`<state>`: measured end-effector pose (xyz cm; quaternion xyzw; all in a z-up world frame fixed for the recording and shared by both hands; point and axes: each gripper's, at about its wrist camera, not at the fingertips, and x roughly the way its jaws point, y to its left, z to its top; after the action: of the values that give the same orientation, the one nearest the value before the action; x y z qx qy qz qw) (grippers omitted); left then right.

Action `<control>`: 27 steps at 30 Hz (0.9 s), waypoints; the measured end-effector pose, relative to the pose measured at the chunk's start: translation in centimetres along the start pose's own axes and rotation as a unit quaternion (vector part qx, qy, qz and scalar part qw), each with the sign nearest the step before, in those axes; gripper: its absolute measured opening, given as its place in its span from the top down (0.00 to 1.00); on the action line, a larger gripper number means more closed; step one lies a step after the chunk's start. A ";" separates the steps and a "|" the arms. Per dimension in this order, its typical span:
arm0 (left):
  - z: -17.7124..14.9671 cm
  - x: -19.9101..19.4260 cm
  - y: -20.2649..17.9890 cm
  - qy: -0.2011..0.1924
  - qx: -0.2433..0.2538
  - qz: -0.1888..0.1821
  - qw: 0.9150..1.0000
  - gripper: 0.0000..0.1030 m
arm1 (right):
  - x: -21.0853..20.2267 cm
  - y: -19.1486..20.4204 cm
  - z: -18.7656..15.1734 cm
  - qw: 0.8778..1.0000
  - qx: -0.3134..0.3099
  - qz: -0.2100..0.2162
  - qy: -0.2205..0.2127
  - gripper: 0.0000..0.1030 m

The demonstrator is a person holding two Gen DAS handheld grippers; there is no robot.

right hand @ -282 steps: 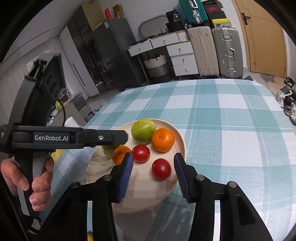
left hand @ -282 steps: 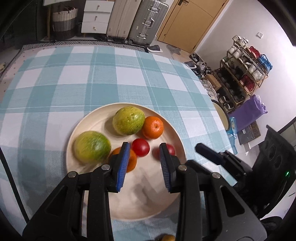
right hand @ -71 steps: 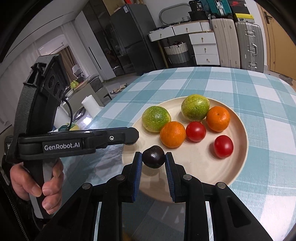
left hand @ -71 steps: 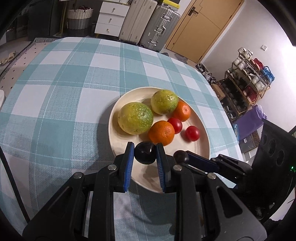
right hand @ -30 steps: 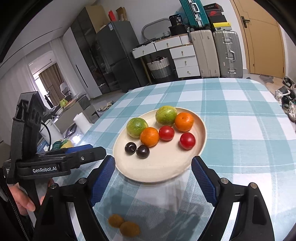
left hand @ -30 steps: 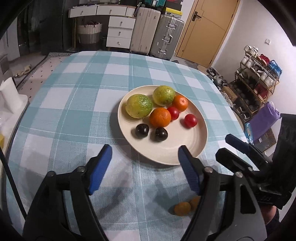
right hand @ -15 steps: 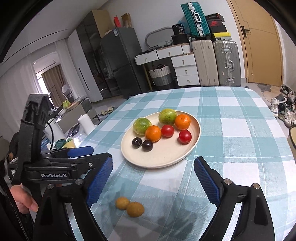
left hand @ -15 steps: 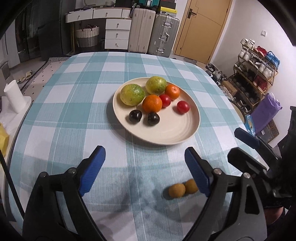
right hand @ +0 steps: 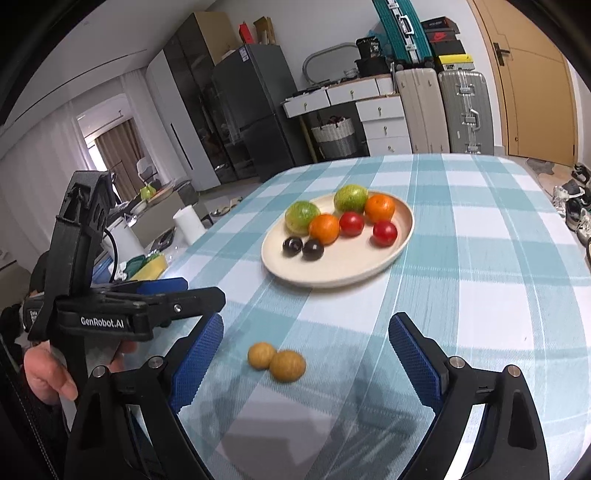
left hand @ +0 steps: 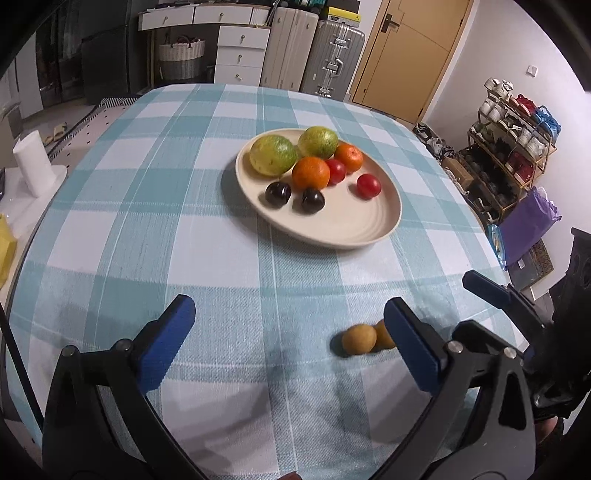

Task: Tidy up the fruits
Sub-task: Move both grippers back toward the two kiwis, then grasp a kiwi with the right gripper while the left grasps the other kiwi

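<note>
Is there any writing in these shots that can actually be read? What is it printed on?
"GenRobot.AI": white letters on the side of the left gripper, seen in the right wrist view.
A small label at that gripper's back end: too blurred to read.
Red logo on a black box stacked above the suitcases: a mark, no readable words.
Left wrist view: no readable text.
</note>
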<state>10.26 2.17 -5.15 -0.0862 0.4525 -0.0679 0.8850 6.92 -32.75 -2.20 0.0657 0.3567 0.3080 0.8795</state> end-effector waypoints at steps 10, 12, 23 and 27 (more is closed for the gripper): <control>-1.4 0.7 0.7 0.014 -0.009 -0.004 1.000 0.01 | 1.3 1.5 -2.3 0.998 -0.035 0.009 0.043 0.09; -1.6 0.8 0.8 0.014 -0.010 -0.003 1.000 0.01 | 1.7 1.8 -2.4 0.998 -0.039 0.009 0.050 0.10; -2.6 1.0 2.6 0.016 -0.023 -0.008 1.000 0.01 | 3.0 2.4 -2.4 0.996 -0.053 0.006 0.076 0.25; -2.8 1.1 3.3 0.018 -0.032 -0.008 0.999 0.01 | 3.4 2.5 -2.3 0.995 -0.057 0.007 0.079 0.30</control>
<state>8.81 4.87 -8.33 -0.1171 0.4693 -0.0617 0.8730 6.04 -28.99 -5.06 -0.0063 0.4065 0.3382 0.8487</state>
